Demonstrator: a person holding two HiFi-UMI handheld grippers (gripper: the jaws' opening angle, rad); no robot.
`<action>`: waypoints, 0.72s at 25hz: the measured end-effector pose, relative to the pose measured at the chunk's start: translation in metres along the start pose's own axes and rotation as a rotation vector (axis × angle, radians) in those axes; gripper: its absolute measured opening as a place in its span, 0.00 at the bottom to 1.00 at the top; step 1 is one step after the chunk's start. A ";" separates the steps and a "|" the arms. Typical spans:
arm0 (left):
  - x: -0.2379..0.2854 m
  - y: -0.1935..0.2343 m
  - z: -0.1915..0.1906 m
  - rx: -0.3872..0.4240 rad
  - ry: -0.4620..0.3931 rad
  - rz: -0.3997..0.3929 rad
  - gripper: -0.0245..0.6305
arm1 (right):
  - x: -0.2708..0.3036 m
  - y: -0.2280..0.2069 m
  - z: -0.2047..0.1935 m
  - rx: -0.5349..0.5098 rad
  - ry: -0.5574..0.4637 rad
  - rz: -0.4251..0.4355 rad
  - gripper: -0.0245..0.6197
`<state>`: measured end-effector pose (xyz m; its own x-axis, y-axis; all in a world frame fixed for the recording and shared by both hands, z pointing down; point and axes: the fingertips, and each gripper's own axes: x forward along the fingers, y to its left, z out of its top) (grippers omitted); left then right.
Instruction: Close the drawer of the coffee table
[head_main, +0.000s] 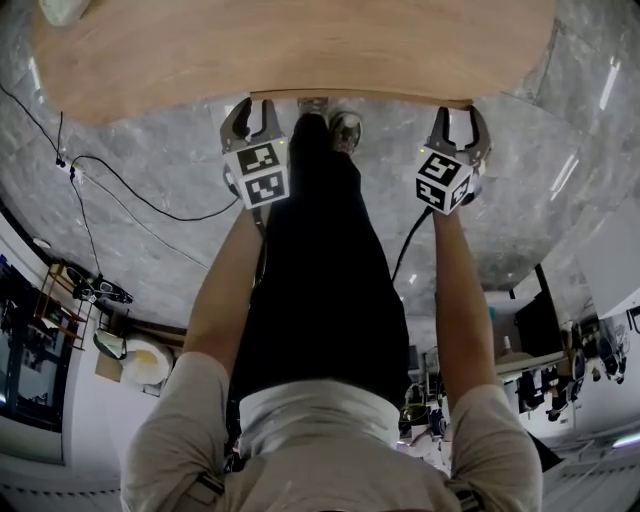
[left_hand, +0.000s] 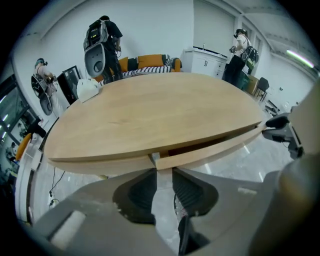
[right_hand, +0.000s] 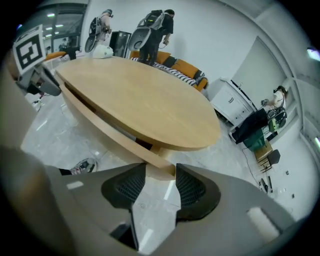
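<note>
The oval wooden coffee table (head_main: 300, 45) fills the top of the head view. Its curved drawer front (head_main: 360, 97) stands a little out from under the near edge, with a dark gap above it in the left gripper view (left_hand: 215, 147). My left gripper (head_main: 252, 115) is at the drawer's left end; its jaws are open a little, and the front's end corner (left_hand: 156, 160) sits just beyond the tips (left_hand: 162, 172). My right gripper (head_main: 458, 125) is at the right end, jaws open (right_hand: 160, 172), and the end of the drawer front (right_hand: 159, 166) lies at the tips, not pinched.
The person's black-trousered legs and a shoe (head_main: 345, 128) are under the table edge between the grippers. Cables (head_main: 120, 185) run over the grey marble floor at left. A white object (left_hand: 87, 90) lies on the far tabletop. Other people, a sofa (left_hand: 150, 61) and cabinets stand behind.
</note>
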<state>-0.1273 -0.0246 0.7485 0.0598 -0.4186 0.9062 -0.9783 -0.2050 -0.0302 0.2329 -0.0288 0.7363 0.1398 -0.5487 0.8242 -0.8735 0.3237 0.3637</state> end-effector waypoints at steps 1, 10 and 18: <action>0.002 0.000 0.003 0.000 -0.006 0.003 0.23 | 0.002 -0.001 0.002 0.006 -0.004 -0.007 0.34; 0.008 0.003 0.015 -0.109 -0.024 0.003 0.22 | 0.007 -0.008 0.016 0.083 -0.064 -0.020 0.35; 0.010 -0.002 0.018 -0.251 -0.048 -0.008 0.19 | 0.008 -0.012 0.014 0.144 -0.082 -0.051 0.35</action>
<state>-0.1213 -0.0443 0.7500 0.0712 -0.4610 0.8845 -0.9960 0.0152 0.0881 0.2377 -0.0481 0.7323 0.1524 -0.6243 0.7662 -0.9247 0.1836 0.3335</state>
